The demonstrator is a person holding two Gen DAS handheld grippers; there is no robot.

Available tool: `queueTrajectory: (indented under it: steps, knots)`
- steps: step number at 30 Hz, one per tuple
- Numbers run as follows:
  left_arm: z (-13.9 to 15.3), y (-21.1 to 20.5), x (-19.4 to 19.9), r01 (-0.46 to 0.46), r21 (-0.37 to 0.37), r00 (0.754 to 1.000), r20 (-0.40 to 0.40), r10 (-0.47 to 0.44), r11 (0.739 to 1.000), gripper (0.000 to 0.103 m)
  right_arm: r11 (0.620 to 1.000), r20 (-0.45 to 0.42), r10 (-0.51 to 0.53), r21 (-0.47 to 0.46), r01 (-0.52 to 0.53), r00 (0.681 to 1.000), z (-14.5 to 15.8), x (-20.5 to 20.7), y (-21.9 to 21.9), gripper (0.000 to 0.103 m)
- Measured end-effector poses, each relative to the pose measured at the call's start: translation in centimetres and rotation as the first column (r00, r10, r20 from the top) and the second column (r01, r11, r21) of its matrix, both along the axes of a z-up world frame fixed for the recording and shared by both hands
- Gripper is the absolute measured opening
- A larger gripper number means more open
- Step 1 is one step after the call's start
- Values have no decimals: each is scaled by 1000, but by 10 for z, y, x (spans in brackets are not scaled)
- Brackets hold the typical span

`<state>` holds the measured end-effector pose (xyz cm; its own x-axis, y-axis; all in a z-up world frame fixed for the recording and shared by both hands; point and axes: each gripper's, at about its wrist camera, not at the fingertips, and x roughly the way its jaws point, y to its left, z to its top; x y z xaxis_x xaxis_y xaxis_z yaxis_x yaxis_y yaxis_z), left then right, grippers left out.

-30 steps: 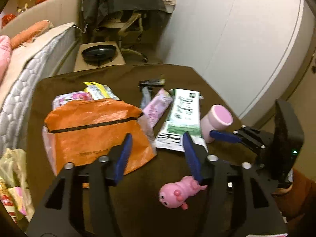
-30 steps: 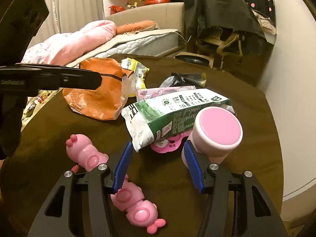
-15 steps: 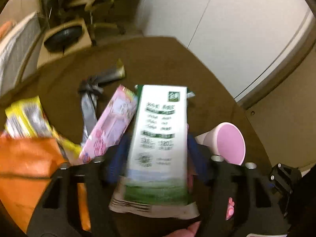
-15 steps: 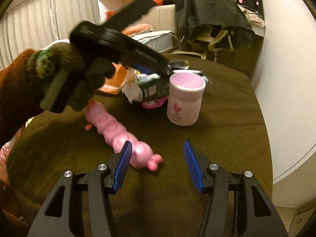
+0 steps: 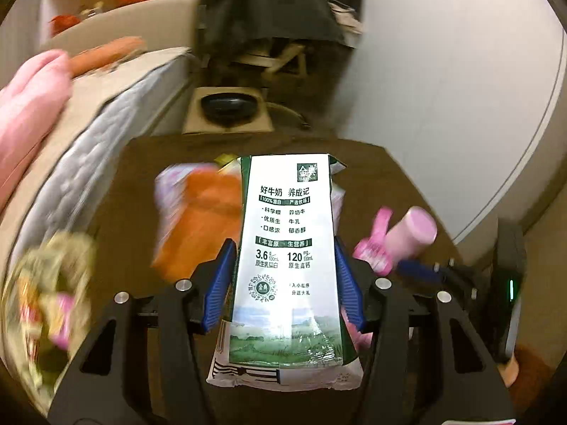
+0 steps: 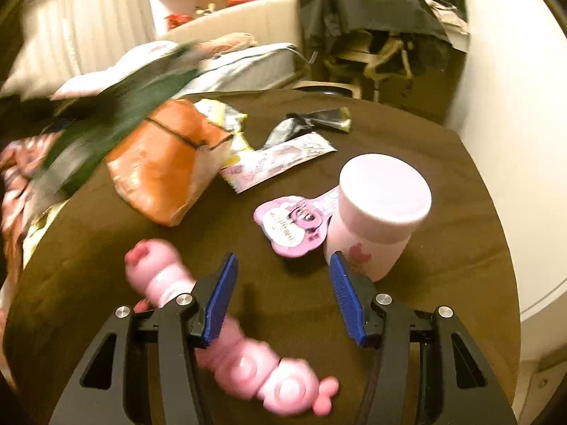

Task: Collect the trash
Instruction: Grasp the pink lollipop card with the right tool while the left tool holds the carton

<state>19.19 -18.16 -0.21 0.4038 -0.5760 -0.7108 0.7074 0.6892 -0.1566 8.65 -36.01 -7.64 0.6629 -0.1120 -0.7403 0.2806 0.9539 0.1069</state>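
A white and green milk carton (image 5: 287,194) stands lifted off the brown table (image 5: 372,170), and my left gripper (image 5: 283,269) is shut on its sides with both blue pads pressed against it. In the right wrist view the carton is a green blur (image 6: 117,113) at the left, above the orange bag (image 6: 159,170). My right gripper (image 6: 283,283) hovers open over bare table, nothing between its fingers. A pink cup (image 6: 379,212) stands just beyond its right finger. A pink caterpillar toy (image 6: 248,364) lies under its left finger.
Wrappers lie on the table: a pink one (image 6: 280,163), a yellow one (image 6: 223,117), a dark foil one (image 6: 312,120) and a pink card pack (image 6: 294,226). A blurred bag of trash (image 5: 46,301) hangs at the table's left. Bed (image 5: 106,113) and chair behind.
My left gripper went in over the carton, shut on it and lifted it up and to the left. My right gripper drew back from the cup, then came forward again.
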Motion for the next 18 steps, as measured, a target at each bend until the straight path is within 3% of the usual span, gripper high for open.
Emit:
queueTrajectory:
  steps: [6, 12, 14, 18]
  knots:
    - [-25, 55, -23, -85, 27, 996, -5, 85, 996, 52, 998, -21, -61, -8, 61, 998, -2, 17, -7, 51]
    - [-53, 83, -35, -127, 66, 989, -64, 131, 990, 52, 997, -64, -76, 22, 77, 995, -9, 34, -17, 50]
    - [-57, 84, -36, -121, 57, 989, -83, 126, 991, 52, 997, -49, -64, 35, 66, 997, -8, 34, -18, 37]
    - [-56, 86, -35, -111, 49, 986, -121, 116, 993, 52, 1000, -41, -10, 28, 11, 999, -5, 30, -11, 37]
